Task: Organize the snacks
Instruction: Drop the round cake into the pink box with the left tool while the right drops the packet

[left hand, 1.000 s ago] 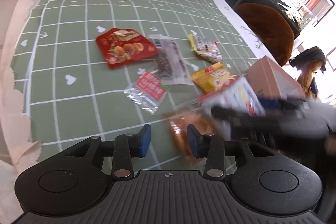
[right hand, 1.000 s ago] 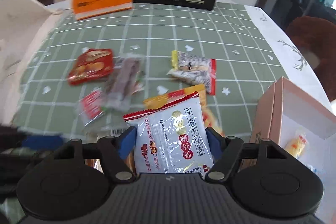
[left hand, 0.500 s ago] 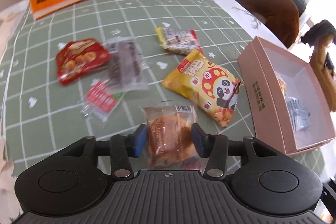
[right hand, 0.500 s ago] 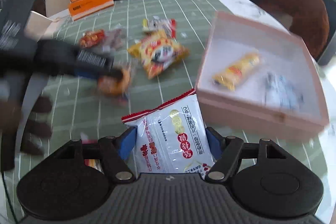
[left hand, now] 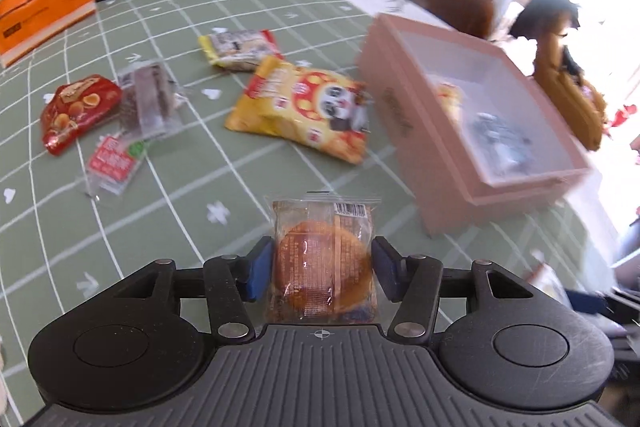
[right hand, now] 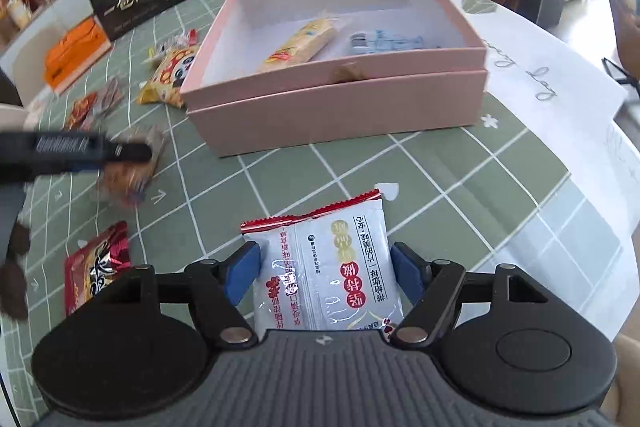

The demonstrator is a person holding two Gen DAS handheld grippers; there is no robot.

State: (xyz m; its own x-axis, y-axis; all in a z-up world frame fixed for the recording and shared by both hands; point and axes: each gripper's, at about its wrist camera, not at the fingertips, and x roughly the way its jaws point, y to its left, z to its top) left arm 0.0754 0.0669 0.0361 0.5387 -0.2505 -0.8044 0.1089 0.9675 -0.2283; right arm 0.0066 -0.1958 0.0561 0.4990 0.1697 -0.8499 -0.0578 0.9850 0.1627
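Left tool (left hand: pixel 322 269) pinching cake packet (left hand: pixel 323 261) | right tool (right hand: pixel 325 277) pinching white packet (right hand: pixel 325 273)

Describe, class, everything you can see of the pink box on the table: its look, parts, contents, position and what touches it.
The pink cardboard box is square, shallow and open, with a white interior, and seems nested in a matching pink tray or lid beneath. It rests on the green checked tablecloth. Inside lie a yellow wrapped snack bar and a clear blue-printed packet. The yellow panda snack bag lies beside its left corner. No tongs touch it.
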